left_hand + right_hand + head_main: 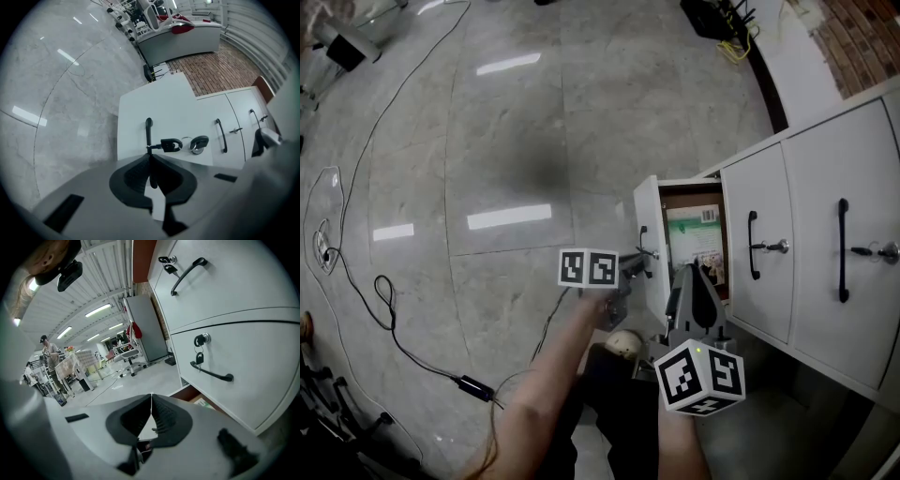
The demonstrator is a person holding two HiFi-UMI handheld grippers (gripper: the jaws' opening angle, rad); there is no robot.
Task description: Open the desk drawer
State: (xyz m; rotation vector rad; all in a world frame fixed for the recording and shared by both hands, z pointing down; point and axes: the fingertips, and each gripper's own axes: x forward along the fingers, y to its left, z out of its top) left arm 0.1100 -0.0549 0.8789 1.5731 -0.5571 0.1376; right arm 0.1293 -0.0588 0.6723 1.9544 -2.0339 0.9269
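In the head view, the drawer (649, 211) sits just past centre at 3 o'clock. Its white front stands clear of the drawer unit (862, 281), and a green-covered book (694, 234) shows in the brown gap behind it. The left tongs (636, 265) reach the drawer front from 6 o'clock. The right tongs (694, 274) point up from 5 o'clock beside the opening and touch nothing that can be made out. The two neighbouring drawers at 3 o'clock look flush and closed. In the left gripper view, the left tongs are clamped on the black handle (148, 133), which runs up toward 12 o'clock from between the meeting tips. A key (171, 145) juts from the lock just to the handle's 3 o'clock side. In the right gripper view, the right tongs are pressed tip to tip with nothing between them. The drawer's open brown edge lies just past them at 3 o'clock, under a closed drawer front. Judging by this, the grip is made and the drawer is already partly out. What seems left is pulling it further, though the pictures do not show how far it can travel.
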